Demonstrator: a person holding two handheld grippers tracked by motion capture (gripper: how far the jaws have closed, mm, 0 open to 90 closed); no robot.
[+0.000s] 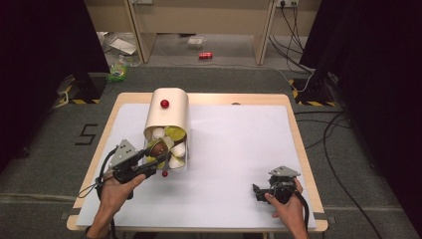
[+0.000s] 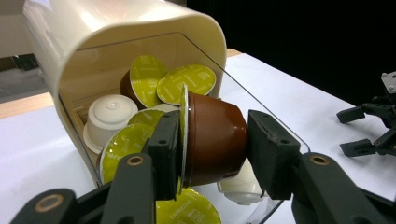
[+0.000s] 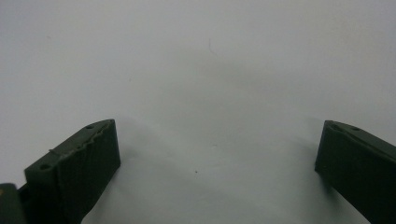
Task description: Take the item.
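Observation:
A cream capsule container (image 1: 169, 112) (image 2: 121, 28) lies on its side on the white mat, its open mouth toward me. Several coffee capsules fill it, some with green foil lids (image 2: 187, 81), some white (image 2: 109, 114). My left gripper (image 1: 152, 158) (image 2: 217, 140) is at that mouth, shut on a brown capsule (image 2: 215, 140) (image 1: 158, 148). One pad presses the capsule's foil rim and the other its base. My right gripper (image 1: 256, 191) (image 3: 217, 158) (image 2: 369, 130) stands open near the table's front right, with only bare mat between its jaws.
A clear plastic drawer (image 2: 280, 121) juts from the container's mouth under the capsules. One red knob (image 1: 164, 104) sits on the container's top and another red knob (image 1: 164, 174) at the drawer's front. The white mat (image 1: 239, 149) covers the wooden table (image 1: 300, 144).

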